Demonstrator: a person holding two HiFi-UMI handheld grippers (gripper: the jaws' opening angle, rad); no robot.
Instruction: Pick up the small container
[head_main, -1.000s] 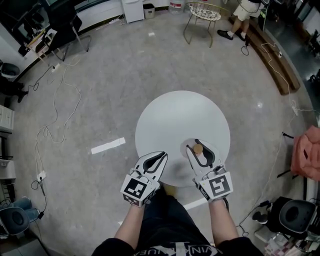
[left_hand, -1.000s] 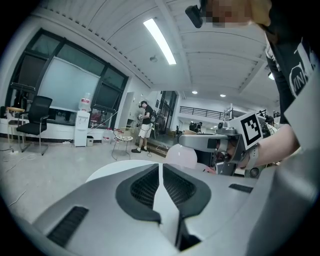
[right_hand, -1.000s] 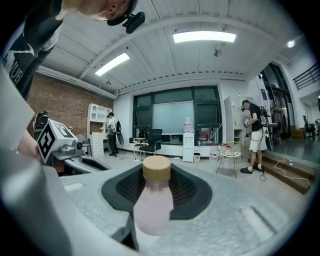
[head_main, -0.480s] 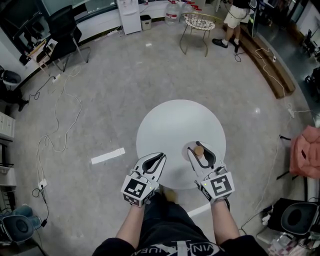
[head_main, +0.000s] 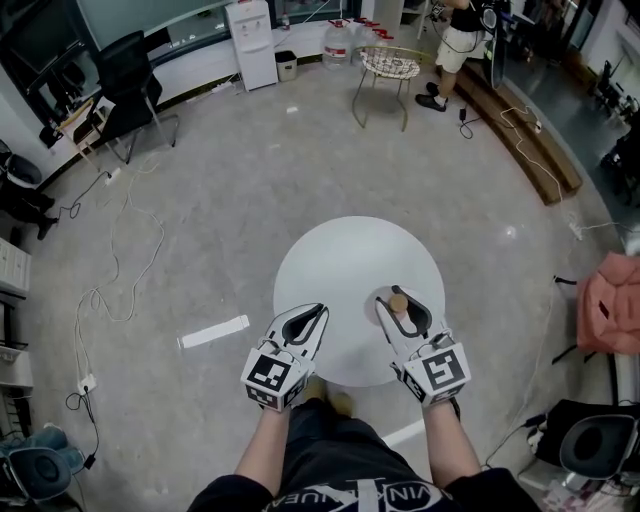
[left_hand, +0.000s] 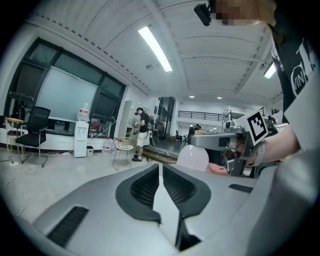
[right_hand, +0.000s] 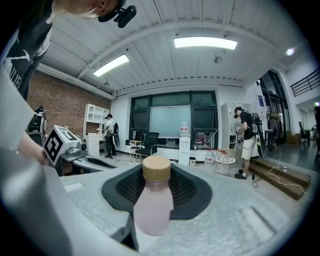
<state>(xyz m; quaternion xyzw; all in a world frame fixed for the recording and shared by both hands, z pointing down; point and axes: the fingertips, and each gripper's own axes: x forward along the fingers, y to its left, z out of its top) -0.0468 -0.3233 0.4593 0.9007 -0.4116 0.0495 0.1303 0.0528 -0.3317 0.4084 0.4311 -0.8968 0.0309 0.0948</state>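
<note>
Grey polished floor (head_main: 200, 190) strewn with loose cables spreads around a round white worktop (head_main: 340, 255), smooth and matt, with nothing lying on its bare part.

At its near left edge the left gripper (head_main: 319, 312) hovers with its jaws drawn fully together. Its own view shows the two ribbed black pads meeting along a thin seam, with nothing between them. It is the farther of the two from the task's thing and has no part in the grasp.

To the right, over the near right part of the worktop, the right gripper (head_main: 401, 303) has the small container (right_hand: 153, 202) between its jaws. They stand fairly wide apart, and their dark textured pads look to be pressed against its sides. The container is bottle-shaped, with a pale pink, rounded, slightly translucent body that narrows to a short neck under a tan, cork-coloured cap (right_hand: 156, 168).

Its long axis is upright and runs across the jaws, so the pads meet the body below the cap. It sits deep in the throat of the jaws, dead centre — no sideways shift is called for. Whether its base touches the worktop I cannot tell; no view shows the underside against the surface. As I judge it, the next move is a straight lift, and the smooth curved body is what might slip.
</note>
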